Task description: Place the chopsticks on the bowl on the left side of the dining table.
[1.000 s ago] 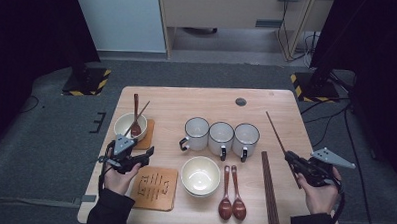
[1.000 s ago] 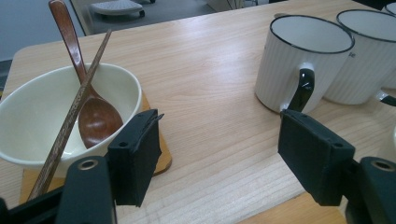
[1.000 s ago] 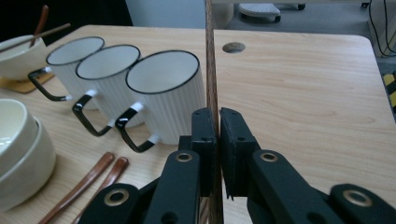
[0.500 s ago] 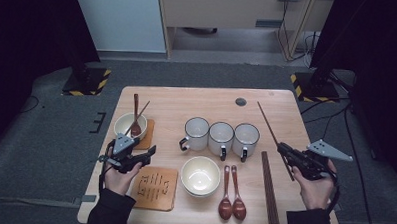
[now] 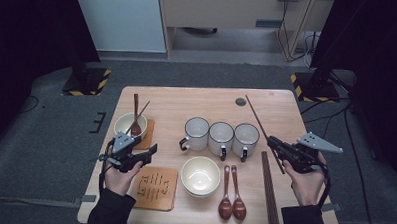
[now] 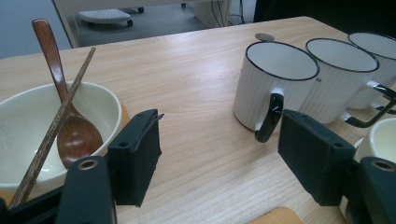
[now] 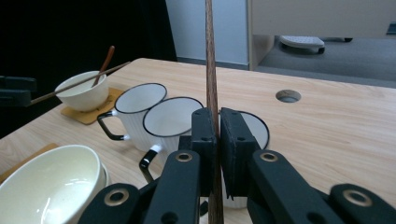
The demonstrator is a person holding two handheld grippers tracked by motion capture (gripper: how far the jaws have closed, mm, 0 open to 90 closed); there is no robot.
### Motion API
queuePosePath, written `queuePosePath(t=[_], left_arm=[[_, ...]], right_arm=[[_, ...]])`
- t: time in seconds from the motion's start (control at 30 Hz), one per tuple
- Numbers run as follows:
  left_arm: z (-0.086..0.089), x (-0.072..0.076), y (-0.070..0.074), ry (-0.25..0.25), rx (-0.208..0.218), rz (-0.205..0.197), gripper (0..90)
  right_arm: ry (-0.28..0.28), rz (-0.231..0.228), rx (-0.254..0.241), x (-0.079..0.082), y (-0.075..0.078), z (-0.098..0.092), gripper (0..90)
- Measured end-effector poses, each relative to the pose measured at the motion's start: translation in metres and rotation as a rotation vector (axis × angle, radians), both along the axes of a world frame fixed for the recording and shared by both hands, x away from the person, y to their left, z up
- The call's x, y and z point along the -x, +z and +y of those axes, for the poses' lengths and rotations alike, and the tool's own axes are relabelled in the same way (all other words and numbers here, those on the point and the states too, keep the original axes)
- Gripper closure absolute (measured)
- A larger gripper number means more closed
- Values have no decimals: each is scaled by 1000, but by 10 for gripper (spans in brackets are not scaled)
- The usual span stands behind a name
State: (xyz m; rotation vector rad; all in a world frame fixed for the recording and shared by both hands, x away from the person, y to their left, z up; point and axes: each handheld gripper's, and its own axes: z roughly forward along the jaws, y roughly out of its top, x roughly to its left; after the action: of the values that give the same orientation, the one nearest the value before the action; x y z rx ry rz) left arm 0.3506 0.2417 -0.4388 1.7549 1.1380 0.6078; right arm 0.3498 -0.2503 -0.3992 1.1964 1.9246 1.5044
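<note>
At the table's right side: the right gripper has its jaws clamped on a single chopstick, held off the table and slanting away toward the far edge past the cable hole.
Grip point: near the chopstick's thick end, so most of its length juts out beyond the jaws, as the right gripper view shows.
Handling: my judgement is light, stiff, slender wood; smooth and tapered, so it may pivot or slide between the flat pads if swung fast. A hold nearer the middle would steady it.
Likely goal: the far bowl on its coaster, where a wooden spoon and another chopstick already lean.
Left gripper: jaws apart, nothing between them, hovering just in front of that bowl, with the three mugs to its right.
Other items: near bowl, two spoons, remaining chopsticks lying flat.
Change from a second ago: the right hand has lifted and moved inward over the table, the chopstick tip swinging further toward the far edge; the left hand is where it was.
</note>
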Motion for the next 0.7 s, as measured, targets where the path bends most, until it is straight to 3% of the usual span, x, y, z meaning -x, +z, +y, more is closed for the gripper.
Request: queuePosePath(t=[0.7], left_arm=[[-7, 1, 7, -20, 18, -19, 292]], right_arm=[[89, -38, -45, -10, 14, 37, 849]])
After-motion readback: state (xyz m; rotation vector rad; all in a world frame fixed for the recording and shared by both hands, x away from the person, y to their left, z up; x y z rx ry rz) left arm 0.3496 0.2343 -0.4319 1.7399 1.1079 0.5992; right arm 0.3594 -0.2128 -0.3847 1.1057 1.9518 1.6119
